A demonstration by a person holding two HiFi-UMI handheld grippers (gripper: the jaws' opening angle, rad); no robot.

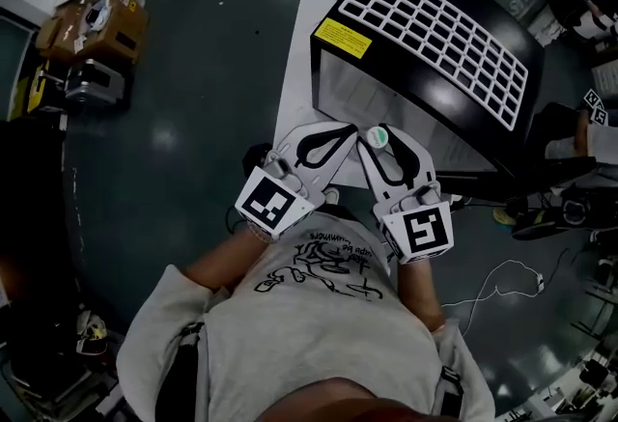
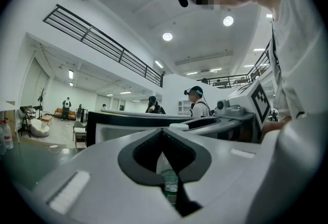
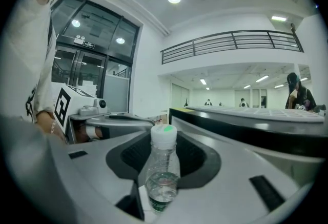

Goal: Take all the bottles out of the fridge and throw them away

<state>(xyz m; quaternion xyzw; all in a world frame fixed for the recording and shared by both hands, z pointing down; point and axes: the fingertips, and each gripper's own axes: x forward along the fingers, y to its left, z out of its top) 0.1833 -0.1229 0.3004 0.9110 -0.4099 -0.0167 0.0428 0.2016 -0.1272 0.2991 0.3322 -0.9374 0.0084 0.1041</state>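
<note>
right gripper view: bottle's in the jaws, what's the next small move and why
Probably turn away from the fridge to look for a bin; none shows here. The right gripper is shut on a white-capped bottle, upright and clear of the fridge, and the left gripper seems to hold a second bottle between its jaws, so both hands look full.

Floor (image 1: pixel 193 82) under me is dark and glossy, with lamp glare on it. A white sheet (image 1: pixel 297 72) lies flat on it just ahead of me. The black fridge (image 1: pixel 425 34) with the white grid top stands on that sheet, and the sheet shows past it on the left side. Cardboard boxes (image 1: pixel 101 24) sit on the floor far left, well apart from the fridge. A thin white cable (image 1: pixel 507 266) loops loose on the floor to my right.
</note>
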